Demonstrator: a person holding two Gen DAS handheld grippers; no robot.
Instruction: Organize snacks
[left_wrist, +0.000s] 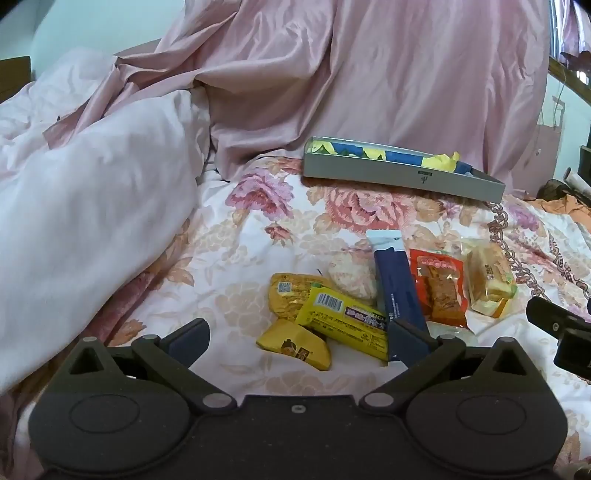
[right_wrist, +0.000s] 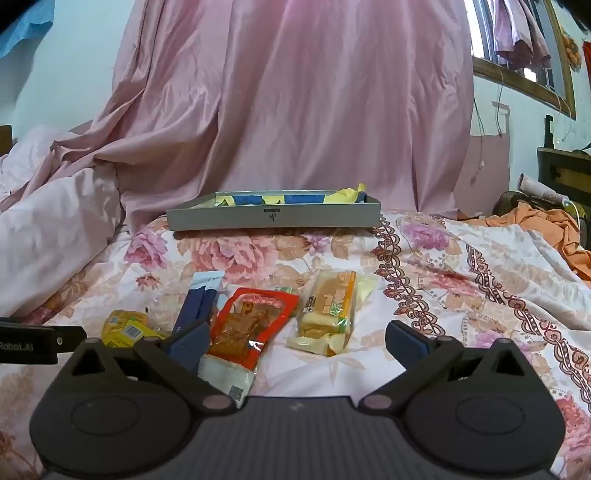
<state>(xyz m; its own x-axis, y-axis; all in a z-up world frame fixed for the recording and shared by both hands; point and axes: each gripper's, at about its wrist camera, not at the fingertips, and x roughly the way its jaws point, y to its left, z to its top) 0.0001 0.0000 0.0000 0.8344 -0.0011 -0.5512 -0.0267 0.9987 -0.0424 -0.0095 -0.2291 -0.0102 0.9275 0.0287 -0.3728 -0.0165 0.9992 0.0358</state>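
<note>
Several snack packets lie in a loose heap on the floral bedspread (left_wrist: 258, 221). Yellow packets (left_wrist: 341, 321) sit at the left, a dark blue stick pack (left_wrist: 397, 291) leans in the middle, then a red packet (left_wrist: 441, 291) and a wrapped cake slice (left_wrist: 487, 280). Behind them stands a grey tray (left_wrist: 399, 173) lined with blue and yellow paper. My left gripper (left_wrist: 299, 341) is open just above the yellow packets, touching nothing. My right gripper (right_wrist: 297, 341) is open too, low over the red packet (right_wrist: 247, 325) and the cake slice (right_wrist: 327, 314). The tray (right_wrist: 273, 216) stands straight ahead.
A white quilt (left_wrist: 92, 221) is bunched at the left and a pink sheet (left_wrist: 369, 74) hangs behind the tray. Orange cloth (right_wrist: 546, 225) and clutter lie at the right edge of the bed. The other gripper's body (right_wrist: 33, 343) shows at the left edge.
</note>
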